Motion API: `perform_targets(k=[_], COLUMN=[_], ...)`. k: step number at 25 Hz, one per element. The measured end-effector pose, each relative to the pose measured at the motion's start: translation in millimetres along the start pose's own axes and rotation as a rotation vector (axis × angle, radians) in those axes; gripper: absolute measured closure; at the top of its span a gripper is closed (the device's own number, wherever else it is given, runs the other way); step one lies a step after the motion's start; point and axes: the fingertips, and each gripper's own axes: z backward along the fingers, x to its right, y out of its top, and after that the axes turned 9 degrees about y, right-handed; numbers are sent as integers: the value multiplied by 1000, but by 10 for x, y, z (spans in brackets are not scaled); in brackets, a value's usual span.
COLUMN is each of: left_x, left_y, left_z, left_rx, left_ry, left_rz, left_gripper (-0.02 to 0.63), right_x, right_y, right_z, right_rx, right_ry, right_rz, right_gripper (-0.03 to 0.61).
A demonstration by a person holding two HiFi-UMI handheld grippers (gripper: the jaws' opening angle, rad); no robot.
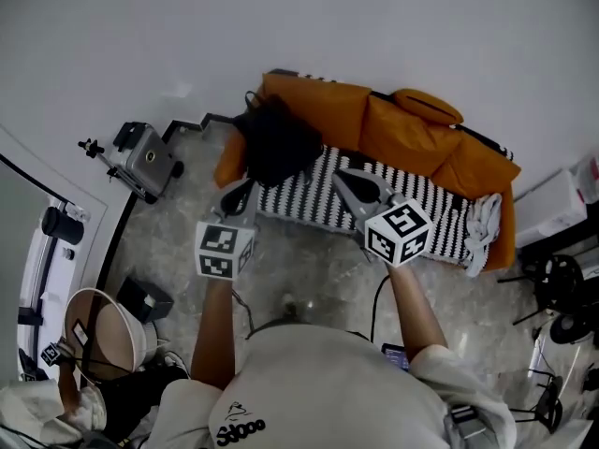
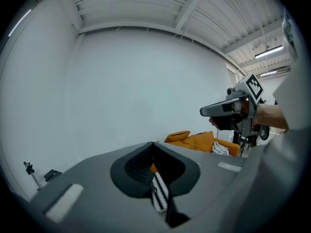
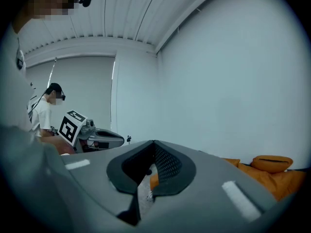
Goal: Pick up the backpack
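Observation:
The black backpack (image 1: 276,138) sits on the left end of an orange sofa (image 1: 412,134) with a black-and-white striped seat cover (image 1: 309,190). My left gripper (image 1: 236,197) is held out just short of the sofa, below and left of the backpack, jaws shut and empty. My right gripper (image 1: 360,187) hovers over the striped cover to the backpack's right, also shut with nothing in it. In the left gripper view the shut gripper (image 2: 153,145) hides the backpack; the right gripper (image 2: 228,109) shows at the right. In the right gripper view the gripper (image 3: 154,143) is closed tip to tip.
A camera rig on a stand (image 1: 140,162) is on the floor left of the sofa. A round white bin (image 1: 103,330) stands lower left. A white cloth (image 1: 484,227) lies on the sofa's right end. Black stands (image 1: 557,283) crowd the right. Another person (image 3: 46,113) stands behind.

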Motion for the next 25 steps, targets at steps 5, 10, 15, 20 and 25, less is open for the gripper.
perform_targets(k=[5, 10, 15, 20, 25], left_x=[-275, -550, -765, -914, -1025], left_y=[-82, -87, -119, -139, -167], left_z=[-228, -418, -577, -700, -837], left_rx=[-8, -6, -19, -6, -15], left_ry=[-4, -10, -27, 4, 8], left_rz=[10, 17, 24, 31, 56], left_gripper=[603, 603, 604, 604, 603], right_x=[137, 278, 361, 415, 534], right_y=[-29, -29, -1, -87, -91], right_z=[-324, -624, -877, -1036, -1168], right_rx=[-4, -21, -25, -73, -83], right_ry=[-12, -25, -32, -26, -16], right_rz=[5, -21, -22, -27, -48], right_gripper=[575, 575, 575, 575, 566])
